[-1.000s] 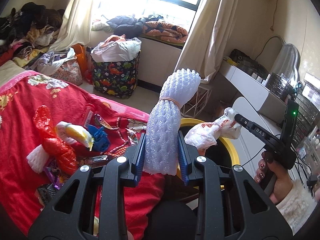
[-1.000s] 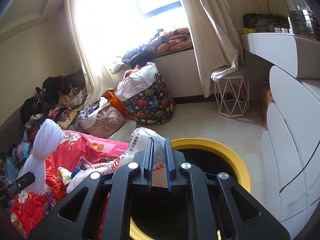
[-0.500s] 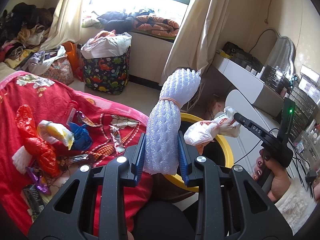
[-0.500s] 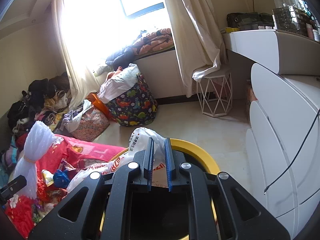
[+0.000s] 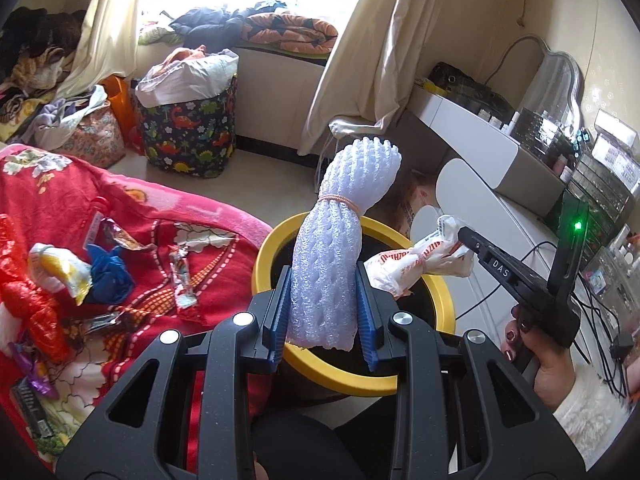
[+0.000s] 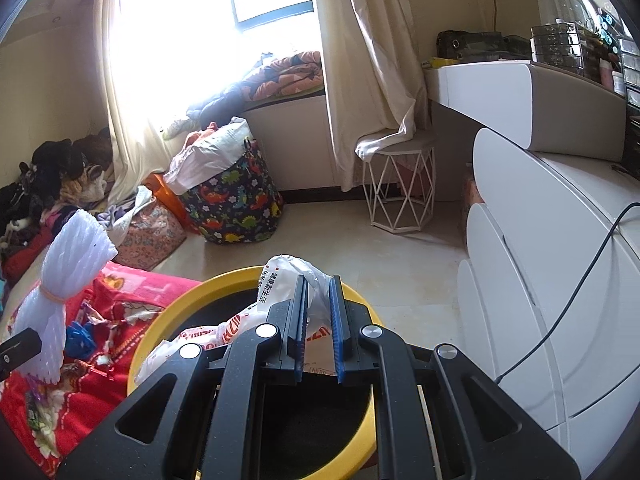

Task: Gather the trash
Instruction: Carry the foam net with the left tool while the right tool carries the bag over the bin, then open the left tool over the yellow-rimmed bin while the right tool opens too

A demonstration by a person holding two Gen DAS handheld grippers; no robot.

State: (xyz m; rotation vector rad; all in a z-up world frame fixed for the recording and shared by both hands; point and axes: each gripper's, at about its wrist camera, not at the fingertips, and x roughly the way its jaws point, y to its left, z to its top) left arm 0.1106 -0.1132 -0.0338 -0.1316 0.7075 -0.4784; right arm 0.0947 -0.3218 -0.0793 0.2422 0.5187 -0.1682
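Observation:
My left gripper (image 5: 323,280) is shut on a white foam net bundle (image 5: 340,240) tied with a rubber band, held upright over the near rim of the yellow-rimmed trash bin (image 5: 272,240). The bundle also shows in the right wrist view (image 6: 68,280). My right gripper (image 6: 318,304) is shut on a crumpled white plastic bag with red print (image 6: 288,284), held over the bin (image 6: 168,320). In the left wrist view the bag (image 5: 420,260) hangs from the right gripper's tip above the bin's right side.
A red floral blanket (image 5: 60,208) left of the bin carries several wrappers, a blue scrap (image 5: 108,272) and a yellow-white packet (image 5: 60,268). A dinosaur-print basket (image 5: 188,128), a white wire stool (image 6: 400,188) and white dresser drawers (image 6: 540,300) stand around.
Both grippers have moved over the bin with their loads: the bin now fills more of both views and the blanket has slid left.

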